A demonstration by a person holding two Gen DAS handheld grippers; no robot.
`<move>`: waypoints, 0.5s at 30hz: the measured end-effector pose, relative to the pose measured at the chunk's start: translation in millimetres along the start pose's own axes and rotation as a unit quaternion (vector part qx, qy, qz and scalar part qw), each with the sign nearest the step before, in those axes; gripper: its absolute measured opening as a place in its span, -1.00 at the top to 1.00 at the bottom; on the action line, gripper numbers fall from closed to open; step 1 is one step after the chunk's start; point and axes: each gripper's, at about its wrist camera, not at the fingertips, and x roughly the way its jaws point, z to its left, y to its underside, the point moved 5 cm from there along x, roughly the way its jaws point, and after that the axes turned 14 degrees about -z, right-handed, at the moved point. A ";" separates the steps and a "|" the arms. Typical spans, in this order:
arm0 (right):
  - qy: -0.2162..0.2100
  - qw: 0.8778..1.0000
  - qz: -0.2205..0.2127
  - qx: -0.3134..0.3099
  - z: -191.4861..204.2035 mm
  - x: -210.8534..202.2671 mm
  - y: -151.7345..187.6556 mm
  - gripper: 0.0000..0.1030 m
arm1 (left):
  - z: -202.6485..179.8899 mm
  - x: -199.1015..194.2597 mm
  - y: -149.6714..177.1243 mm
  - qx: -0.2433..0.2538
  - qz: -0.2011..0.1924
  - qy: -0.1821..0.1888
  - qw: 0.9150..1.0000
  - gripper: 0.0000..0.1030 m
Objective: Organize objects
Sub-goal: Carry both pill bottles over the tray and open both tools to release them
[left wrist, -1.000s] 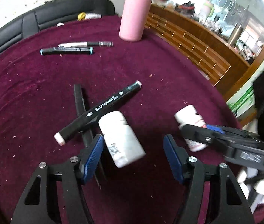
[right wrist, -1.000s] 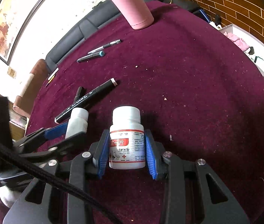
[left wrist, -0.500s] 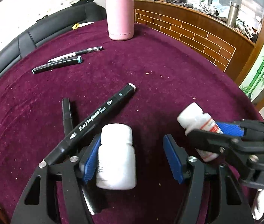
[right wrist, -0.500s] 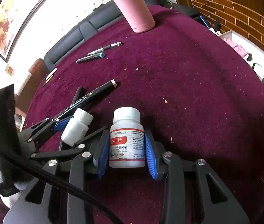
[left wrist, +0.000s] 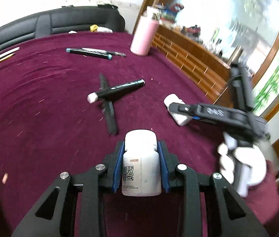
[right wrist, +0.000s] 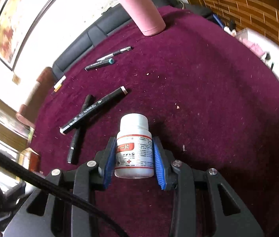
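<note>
My left gripper (left wrist: 140, 150) is shut on a white pill bottle with a QR code (left wrist: 141, 164), held off the maroon cloth. My right gripper (right wrist: 134, 146) is shut on a white bottle with a red label (right wrist: 134, 148); both also show at the right of the left wrist view, the right gripper (left wrist: 176, 108) and its bottle (left wrist: 174, 100). Two black markers lie crossed on the cloth, a thick one with a white tip (left wrist: 115, 90) (right wrist: 94, 109) over a thinner one (left wrist: 107, 108) (right wrist: 79, 130).
A pink flask (left wrist: 144, 37) (right wrist: 142, 9) stands at the far side of the round maroon table (left wrist: 40, 90). A teal-capped marker (left wrist: 89, 52) (right wrist: 100, 64) and a pen (right wrist: 115, 53) lie near it. Pencils (left wrist: 6, 54) lie far left. A black sofa and brick-pattern wall surround the table.
My left gripper has closed on the QR-code bottle, stood it upright and pulled it back from the crossed markers. My right gripper still holds its bottle.
</note>
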 end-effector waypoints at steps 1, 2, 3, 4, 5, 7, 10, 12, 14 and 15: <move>-0.006 1.000 0.001 0.011 -0.8 0.2 -0.2 0.36 | 4.0 -13.7 1.8 -0.009 -0.006 -0.002 1.000 0.45; -0.014 1.000 0.005 0.021 -1.4 0.4 0.2 0.36 | 8.8 -27.8 3.7 -0.017 -0.014 -0.006 1.000 0.45; -0.022 0.999 0.008 0.031 -0.9 0.1 1.1 0.36 | 15.3 -43.9 5.6 -0.025 -0.023 -0.013 0.999 0.45; -0.027 0.999 0.011 0.037 1.0 -0.5 2.7 0.36 | 23.9 -61.4 7.8 -0.034 -0.033 -0.024 0.999 0.45; -0.033 0.999 0.015 0.039 5.2 -1.7 5.6 0.36 | 32.0 -75.4 10.0 -0.042 -0.042 -0.033 0.998 0.45; -0.044 0.998 0.023 0.041 14.0 -4.1 12.3 0.36 | 53.2 -107.6 15.4 -0.059 -0.059 -0.060 0.995 0.45; -0.072 0.995 0.046 0.054 33.7 -5.4 26.0 0.36 | 86.4 -149.4 22.1 -0.086 -0.084 -0.100 0.988 0.45; -0.091 0.992 0.061 0.058 52.2 -4.6 34.6 0.35 | 114.3 -171.3 25.8 -0.108 -0.097 -0.129 0.981 0.45; -0.112 0.989 0.076 0.055 75.1 -3.0 42.0 0.35 | 134.9 -182.2 31.6 -0.125 -0.098 -0.152 0.976 0.45; -0.124 0.987 0.084 0.051 89.1 -1.9 46.0 0.35 | 145.5 -187.6 35.4 -0.134 -0.098 -0.167 0.972 0.45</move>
